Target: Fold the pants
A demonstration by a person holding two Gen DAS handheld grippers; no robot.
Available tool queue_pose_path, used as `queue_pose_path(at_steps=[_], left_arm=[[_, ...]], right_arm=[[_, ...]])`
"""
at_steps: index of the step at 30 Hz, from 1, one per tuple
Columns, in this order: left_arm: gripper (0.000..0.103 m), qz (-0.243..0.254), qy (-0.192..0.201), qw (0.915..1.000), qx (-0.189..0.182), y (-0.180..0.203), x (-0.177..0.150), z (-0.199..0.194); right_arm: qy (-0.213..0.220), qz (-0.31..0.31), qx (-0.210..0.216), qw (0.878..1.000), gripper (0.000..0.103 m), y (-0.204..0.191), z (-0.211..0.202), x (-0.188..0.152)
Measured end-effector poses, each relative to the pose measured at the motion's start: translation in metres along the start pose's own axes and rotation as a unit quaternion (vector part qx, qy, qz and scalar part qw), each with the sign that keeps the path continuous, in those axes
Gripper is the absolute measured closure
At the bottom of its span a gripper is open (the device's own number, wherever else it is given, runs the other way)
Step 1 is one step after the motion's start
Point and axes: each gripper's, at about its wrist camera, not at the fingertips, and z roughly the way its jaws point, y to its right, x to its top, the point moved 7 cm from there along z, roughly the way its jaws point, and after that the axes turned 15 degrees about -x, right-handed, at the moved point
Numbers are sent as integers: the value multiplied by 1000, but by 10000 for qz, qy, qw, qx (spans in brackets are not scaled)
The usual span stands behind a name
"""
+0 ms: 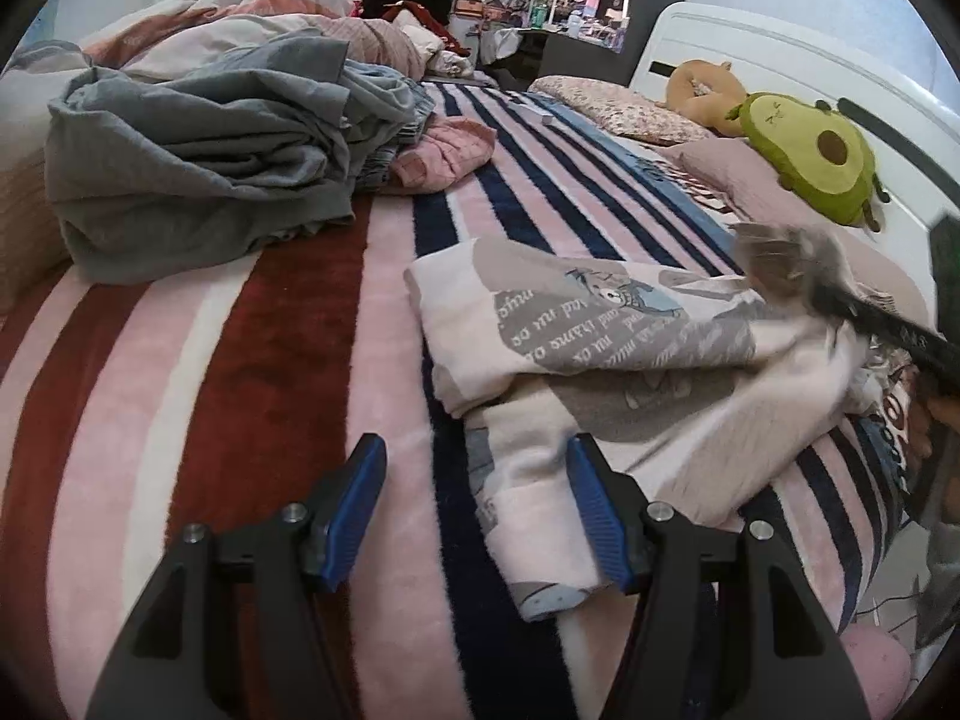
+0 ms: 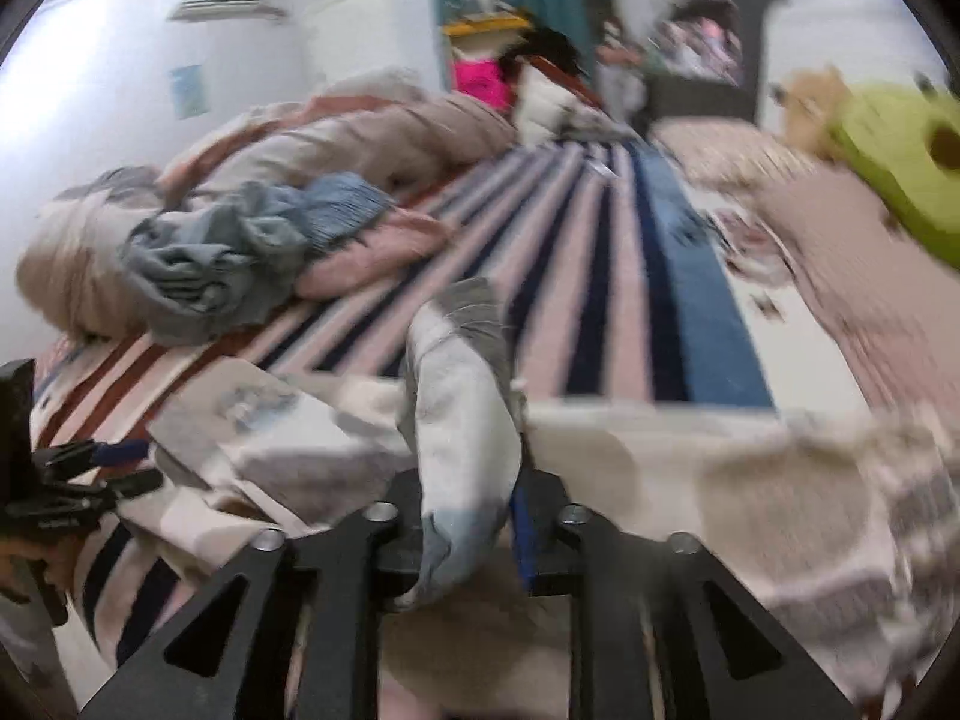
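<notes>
Pants (image 1: 600, 324), pale with a grey cartoon print, lie partly folded on the striped bed (image 1: 252, 360), toward its near edge, ahead and to the right of the left gripper (image 1: 474, 516). Its jaws are spread and hold nothing, though the right-hand one sits beside a lower layer of the cloth. The right gripper (image 2: 474, 516) has its jaws pinching a bunched end of the pants, lifted above the rest. The long axis seems to run across the bed between the two grippers, so the fold likely turns on the right one carrying its end toward the left.
</notes>
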Motion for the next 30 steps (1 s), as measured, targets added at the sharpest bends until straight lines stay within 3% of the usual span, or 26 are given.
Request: queue_pose_path(at_steps=[2,4,8,9,11,15,17,20,21,23,24,27,30], left_arm=[[44,3,-14,10000,58,1,0,-1],[44,15,-11,9999,124,2,0,-4],[44,126,123,9996,203,8,10,-11],[44,156,151,9996,202,10,14,-11],[44,222,160,9994,197,15,20,-7],[44,313,154,9993,165,21,26,1],[44,322,152,9993,123,22,27,4],[44,335,131,9993,70,22,28,8],[44,364,119,9992,68,22,28,10],[44,408,115,9991,64,22,29,11],[44,425,123,9990,41,22,30,12],[44,450,172,9988,-15,22,34,13],[44,478,178,9987,-52,23,38,14]], right_arm=[[-148,51,-271,9995,79,19,-1,-14],[-245,182,-457,9985,66,39,-8,-26],[202,85,-709,9972,64,52,-32,-17],[374,42,-644,9972,58,51,-40,-12],[569,-156,-187,9981,47,34,-49,2],[183,-1104,858,9900,46,-29,-41,-1],[54,-1709,918,9810,46,-57,-31,-12],[39,-2476,549,9673,46,-81,-15,-28],[27,-2701,371,9621,47,-87,-7,-31],[17,-2830,278,9587,67,-88,-1,-34],[57,-2827,253,9589,95,-89,0,-32],[373,-2734,-23,9612,99,-84,-2,-15],[569,-2399,-12,9691,100,-77,-8,9]])
